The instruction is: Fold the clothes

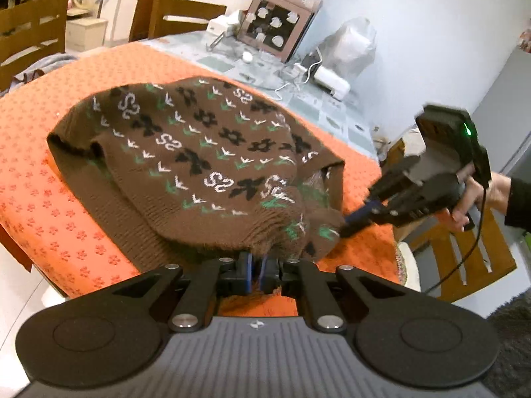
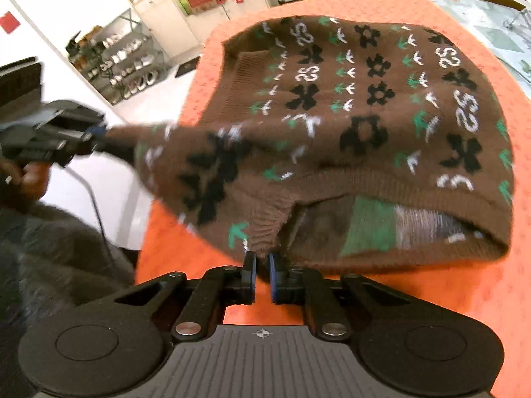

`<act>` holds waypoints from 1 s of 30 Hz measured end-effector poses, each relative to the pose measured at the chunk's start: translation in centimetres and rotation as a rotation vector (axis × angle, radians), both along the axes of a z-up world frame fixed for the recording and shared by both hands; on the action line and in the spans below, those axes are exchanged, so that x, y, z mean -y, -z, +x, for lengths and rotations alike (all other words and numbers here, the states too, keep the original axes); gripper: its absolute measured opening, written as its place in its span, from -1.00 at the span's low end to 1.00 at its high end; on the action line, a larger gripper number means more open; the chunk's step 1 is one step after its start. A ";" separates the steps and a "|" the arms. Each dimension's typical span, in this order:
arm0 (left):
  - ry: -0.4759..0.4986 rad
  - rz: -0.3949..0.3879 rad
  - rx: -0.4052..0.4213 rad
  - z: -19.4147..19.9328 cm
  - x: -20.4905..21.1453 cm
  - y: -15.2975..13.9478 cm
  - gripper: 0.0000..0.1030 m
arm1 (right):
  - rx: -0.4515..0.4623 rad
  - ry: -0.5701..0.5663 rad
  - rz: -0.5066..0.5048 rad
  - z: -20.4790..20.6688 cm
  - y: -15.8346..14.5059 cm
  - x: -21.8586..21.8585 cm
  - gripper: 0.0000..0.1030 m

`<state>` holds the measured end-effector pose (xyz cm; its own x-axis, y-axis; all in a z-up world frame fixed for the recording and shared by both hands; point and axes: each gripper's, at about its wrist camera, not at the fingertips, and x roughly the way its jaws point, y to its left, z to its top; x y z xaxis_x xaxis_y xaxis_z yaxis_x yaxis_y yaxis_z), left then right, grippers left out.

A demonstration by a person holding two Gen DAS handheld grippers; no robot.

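Observation:
A brown knitted sweater with black flowers and white and green marks lies bunched on the orange tablecloth; it also shows in the right wrist view. My left gripper is shut on the sweater's near ribbed edge. My right gripper is shut on another part of that edge, beside an opening that shows the sweater's inside. In the left wrist view the right gripper grips the sweater's right corner. In the right wrist view the left gripper holds a stretched, lifted part at the left.
The orange cloth covers the near part of the table. Beyond it stand a brown box appliance, a white device with cables and a plastic bag. Wooden chairs stand around. Shelves line the far wall.

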<state>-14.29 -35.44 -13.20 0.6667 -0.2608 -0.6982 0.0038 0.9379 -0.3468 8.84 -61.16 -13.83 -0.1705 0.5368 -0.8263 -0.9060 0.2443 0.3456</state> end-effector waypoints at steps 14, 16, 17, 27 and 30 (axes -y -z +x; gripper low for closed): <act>-0.002 0.139 -0.072 -2.1 -0.9 1.3 -0.33 | 0.160 0.076 0.065 -3.0 0.9 0.1 0.12; 0.020 0.169 -0.050 -2.1 -0.7 0.7 -0.22 | 0.160 0.077 0.064 -2.4 1.1 -1.2 0.14; 0.032 0.185 -0.041 -1.8 -0.6 0.4 -0.15 | 0.149 0.072 0.054 -2.1 1.4 -1.9 0.18; 0.178 0.253 0.075 0.8 1.8 -2.0 0.02 | -0.110 0.080 0.060 1.5 4.5 -4.4 0.08; 0.233 0.276 0.105 1.8 3.1 -2.2 0.13 | -0.132 0.075 0.072 1.5 4.3 -4.2 -0.38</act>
<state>-12.53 -38.53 -11.01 0.6833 -0.2254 -0.6944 0.2506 0.9658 -0.0669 10.37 -56.94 -18.14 -0.2325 0.6090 -0.7583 -0.8316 0.2799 0.4797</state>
